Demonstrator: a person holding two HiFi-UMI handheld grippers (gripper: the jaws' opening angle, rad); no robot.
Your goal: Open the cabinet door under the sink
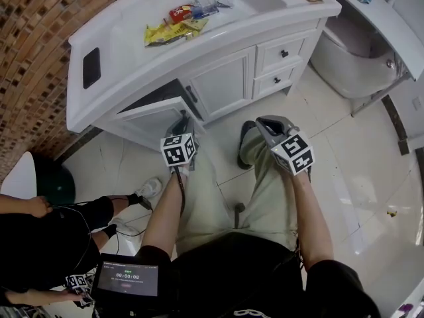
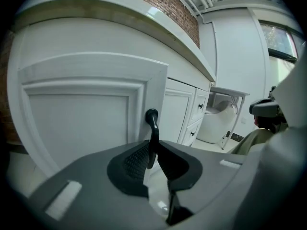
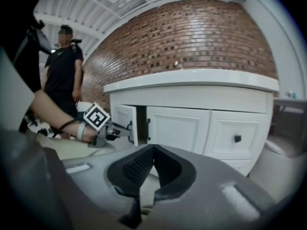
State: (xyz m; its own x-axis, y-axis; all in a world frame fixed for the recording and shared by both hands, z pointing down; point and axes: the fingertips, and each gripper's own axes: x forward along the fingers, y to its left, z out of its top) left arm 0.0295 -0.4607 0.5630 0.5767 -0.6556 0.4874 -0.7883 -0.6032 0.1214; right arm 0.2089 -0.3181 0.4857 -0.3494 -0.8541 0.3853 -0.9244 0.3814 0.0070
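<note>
The white vanity's left cabinet door (image 1: 154, 115) stands partly swung out, with a dark gap (image 3: 140, 123) beside it. My left gripper (image 1: 182, 122) is at the door's free edge. In the left gripper view its pads (image 2: 139, 159) press on the black door handle (image 2: 152, 123), on the panelled door (image 2: 81, 119). The right gripper view shows that gripper (image 3: 117, 131) at the open door (image 3: 123, 123) from the side. My right gripper (image 1: 264, 126) hovers apart, over my right leg, and its jaws (image 3: 153, 150) are shut on nothing. The neighbouring door (image 1: 222, 81) is closed.
Snack packets (image 1: 173, 25) lie on the sink top (image 1: 112, 38). Two drawers (image 1: 281, 55) are at the vanity's right, with a white fixture (image 1: 358, 58) beyond. A seated person (image 1: 53, 237) and a tablet (image 1: 128, 278) are at lower left. Another person (image 3: 64, 75) stands by the brick wall.
</note>
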